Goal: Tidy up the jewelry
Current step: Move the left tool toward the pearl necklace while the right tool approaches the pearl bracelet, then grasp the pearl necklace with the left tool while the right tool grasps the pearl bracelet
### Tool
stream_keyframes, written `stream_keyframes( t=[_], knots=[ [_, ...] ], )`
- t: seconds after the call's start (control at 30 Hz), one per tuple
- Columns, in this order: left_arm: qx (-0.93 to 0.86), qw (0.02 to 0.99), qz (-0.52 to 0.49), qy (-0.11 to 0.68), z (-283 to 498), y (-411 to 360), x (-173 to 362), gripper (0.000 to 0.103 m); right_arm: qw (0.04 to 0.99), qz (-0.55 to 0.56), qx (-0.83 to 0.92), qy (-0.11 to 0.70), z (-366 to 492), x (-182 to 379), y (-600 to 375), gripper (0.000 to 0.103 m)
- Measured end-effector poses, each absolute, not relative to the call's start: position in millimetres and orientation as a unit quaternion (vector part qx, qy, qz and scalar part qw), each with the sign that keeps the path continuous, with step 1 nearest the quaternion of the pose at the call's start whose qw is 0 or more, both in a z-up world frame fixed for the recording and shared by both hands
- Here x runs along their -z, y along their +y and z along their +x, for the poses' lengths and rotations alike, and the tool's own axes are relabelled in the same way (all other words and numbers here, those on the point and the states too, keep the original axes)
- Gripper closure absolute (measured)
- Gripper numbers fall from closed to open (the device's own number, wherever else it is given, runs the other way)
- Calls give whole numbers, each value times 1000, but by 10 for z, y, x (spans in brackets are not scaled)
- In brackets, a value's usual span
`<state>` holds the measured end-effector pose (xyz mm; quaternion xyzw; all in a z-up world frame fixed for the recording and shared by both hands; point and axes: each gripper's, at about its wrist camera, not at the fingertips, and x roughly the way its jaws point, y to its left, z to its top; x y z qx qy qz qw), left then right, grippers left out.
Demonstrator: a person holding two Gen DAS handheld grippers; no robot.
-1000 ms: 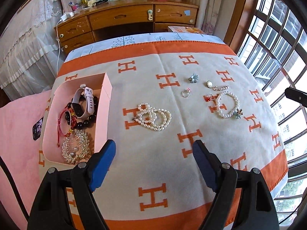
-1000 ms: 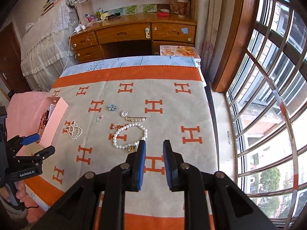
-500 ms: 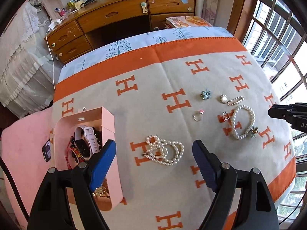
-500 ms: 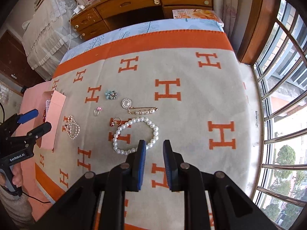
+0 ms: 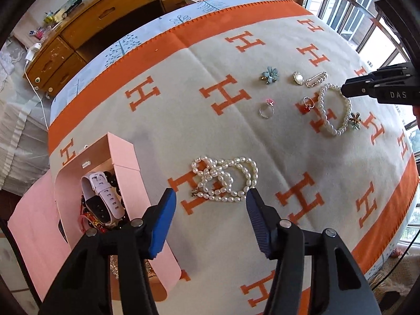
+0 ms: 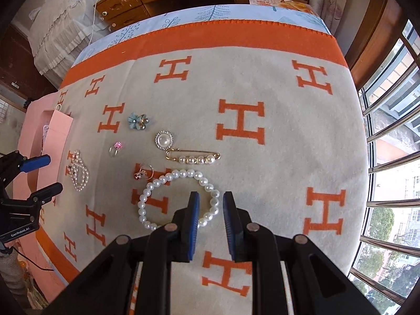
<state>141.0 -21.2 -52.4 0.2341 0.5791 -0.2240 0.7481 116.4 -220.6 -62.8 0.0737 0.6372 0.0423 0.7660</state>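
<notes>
- A pink box point(image 5: 123, 173) sits at the left of the orange-and-cream blanket point(image 5: 183, 120), holding a pale-strapped watch point(image 5: 101, 199) and dark beads.
- The left gripper point(image 5: 210, 199) hangs with its blue pads wide apart, empty; the tangled pearl strand point(image 5: 224, 179) lies on the blanket just ahead of the tips, between them.
- Farther out lie a silver ring with a pink stone point(image 5: 266, 109) and a blue flower brooch point(image 5: 270, 75).
- A round pearl brooch point(image 6: 164, 139) lies beside a gold pearl pin point(image 6: 194, 157), with a small red-charm ring point(image 6: 144, 173) nearby.
- The right gripper point(image 6: 210, 197) has its pads slightly apart, holding nothing, low over the pearl bracelet point(image 6: 181, 199); the bracelet's right side runs between the fingertips.
</notes>
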Motion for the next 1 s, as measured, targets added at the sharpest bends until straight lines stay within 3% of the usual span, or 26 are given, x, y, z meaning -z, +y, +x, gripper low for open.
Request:
stream_keyframes(
  t=[0.3,0.33,0.6,1.0],
  knots=[
    [255,730,275,572,1396,-365,627,49,770,41,-35,636,1207,705,-2111,85],
    [256,728,277,572,1402,-373,644,49,772,37,-35,634,1199,705,-2104,92],
    [239,724,267,590,1606,-352,800,50,785,24,-31,618,1116,706,-2085,92],
    [237,737,174,609,1768,-306,891,64,785,24,-40,618,1097,694,-2110,91]
  ],
)
